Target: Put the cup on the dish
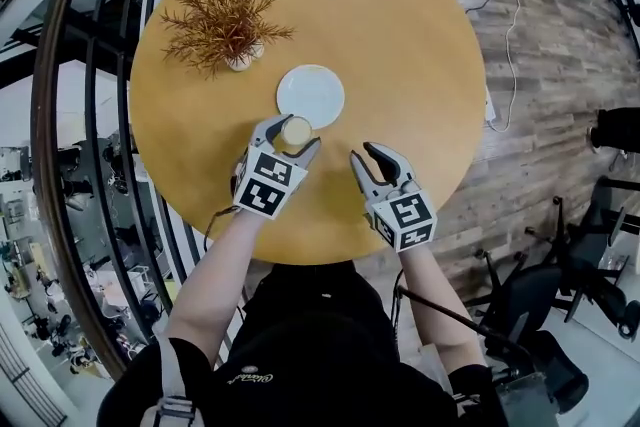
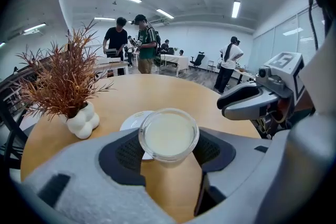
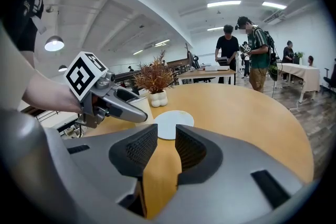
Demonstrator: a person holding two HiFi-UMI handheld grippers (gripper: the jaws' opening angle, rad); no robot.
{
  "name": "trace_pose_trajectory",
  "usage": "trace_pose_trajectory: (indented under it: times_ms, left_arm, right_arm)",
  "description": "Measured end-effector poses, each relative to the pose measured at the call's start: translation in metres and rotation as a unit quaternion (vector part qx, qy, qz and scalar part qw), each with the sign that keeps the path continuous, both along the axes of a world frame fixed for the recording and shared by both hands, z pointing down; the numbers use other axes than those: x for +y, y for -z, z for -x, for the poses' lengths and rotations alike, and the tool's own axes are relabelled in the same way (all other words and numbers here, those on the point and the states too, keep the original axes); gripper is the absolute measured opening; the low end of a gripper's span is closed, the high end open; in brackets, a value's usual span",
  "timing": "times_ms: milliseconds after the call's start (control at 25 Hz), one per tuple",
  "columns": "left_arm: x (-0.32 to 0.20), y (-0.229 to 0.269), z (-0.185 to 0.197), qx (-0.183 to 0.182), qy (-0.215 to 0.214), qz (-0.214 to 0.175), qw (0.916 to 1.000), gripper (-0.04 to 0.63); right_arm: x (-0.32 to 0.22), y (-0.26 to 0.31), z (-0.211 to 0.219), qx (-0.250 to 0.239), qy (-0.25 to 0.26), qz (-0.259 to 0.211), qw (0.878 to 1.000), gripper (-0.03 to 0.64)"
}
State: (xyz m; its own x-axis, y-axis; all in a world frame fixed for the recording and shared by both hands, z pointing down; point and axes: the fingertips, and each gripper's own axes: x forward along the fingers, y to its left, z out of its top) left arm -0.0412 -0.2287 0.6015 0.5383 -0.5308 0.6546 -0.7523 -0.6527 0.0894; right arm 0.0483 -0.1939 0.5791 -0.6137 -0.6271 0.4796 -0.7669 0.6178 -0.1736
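Note:
A clear cup (image 1: pixel 296 130) of pale liquid sits between the pads of my left gripper (image 1: pixel 293 133), which is shut on it. The cup is at the near edge of the white dish (image 1: pixel 311 95), not over its middle; whether its base touches the table is hidden. In the left gripper view the cup (image 2: pixel 168 135) partly covers the dish (image 2: pixel 132 120). My right gripper (image 1: pixel 362 157) stands open and empty to the right of the cup, over bare wood. In the right gripper view the dish (image 3: pixel 173 124) lies just beyond its jaws (image 3: pixel 166 147).
A dried reddish plant in a white knobbly vase (image 1: pixel 228 20) stands behind the dish to the left. The round wooden table (image 1: pixel 400 45) ends near my body; a black railing (image 1: pixel 60 115) runs along its left. People stand far off in the room.

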Motion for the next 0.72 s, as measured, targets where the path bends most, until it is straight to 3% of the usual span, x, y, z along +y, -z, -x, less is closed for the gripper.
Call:
trace_pose_trajectory:
  times_ms: [480,720]
  left_arm:
    - [-0.081,-0.024,-0.002,-0.036,0.015,-0.006,0.9992,0.267]
    - [-0.096,-0.036,-0.005,-0.042,0.017,0.008,0.9990,0.268]
  right_arm:
    - [-0.004,-0.017,-0.013,0.009,-0.008,0.013,1.000,0.094]
    - [-0.008,-0.024,-0.021,0.009,-0.015,0.020,1.000,0.094]
